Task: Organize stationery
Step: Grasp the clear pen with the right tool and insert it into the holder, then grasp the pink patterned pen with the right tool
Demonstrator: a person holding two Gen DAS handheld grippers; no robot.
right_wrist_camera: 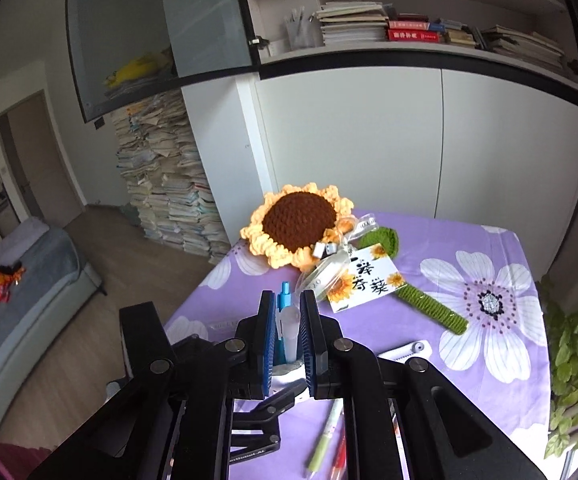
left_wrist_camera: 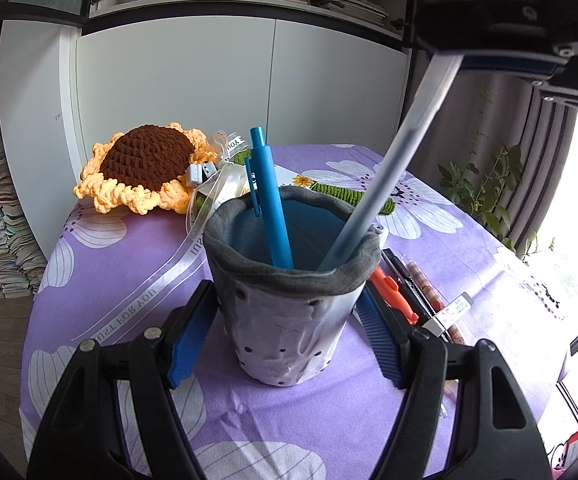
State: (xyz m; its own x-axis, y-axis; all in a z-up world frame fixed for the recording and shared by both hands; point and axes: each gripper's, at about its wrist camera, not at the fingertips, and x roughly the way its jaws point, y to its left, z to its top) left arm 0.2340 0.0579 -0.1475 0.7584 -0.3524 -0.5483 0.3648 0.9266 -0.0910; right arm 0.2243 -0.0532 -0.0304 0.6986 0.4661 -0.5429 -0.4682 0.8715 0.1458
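A grey fabric pen cup (left_wrist_camera: pixel 289 308) stands on the purple flowered tablecloth (left_wrist_camera: pixel 329 420). My left gripper (left_wrist_camera: pixel 285 344) is shut on it, one blue pad pressed against each side. A teal pen (left_wrist_camera: pixel 269 200) stands inside the cup. My right gripper (left_wrist_camera: pixel 501 28) reaches in from the upper right, shut on a pale blue-grey pen (left_wrist_camera: pixel 389 176). That pen slants down, and its lower end is inside the cup's rim. In the right wrist view the right gripper (right_wrist_camera: pixel 289 304) clamps the pale pen (right_wrist_camera: pixel 290 328), with the teal pen (right_wrist_camera: pixel 285 294) just behind it.
Right of the cup lie an orange pen (left_wrist_camera: pixel 393 292), a black pen and a white marker (left_wrist_camera: pixel 449 312); a green pen (right_wrist_camera: pixel 325 436) and a red pen (right_wrist_camera: pixel 341 460) lie near too. At the back are a crochet sunflower (left_wrist_camera: pixel 145 164), ribbon and a card (right_wrist_camera: pixel 369 284). White cabinets stand behind, plants to the right.
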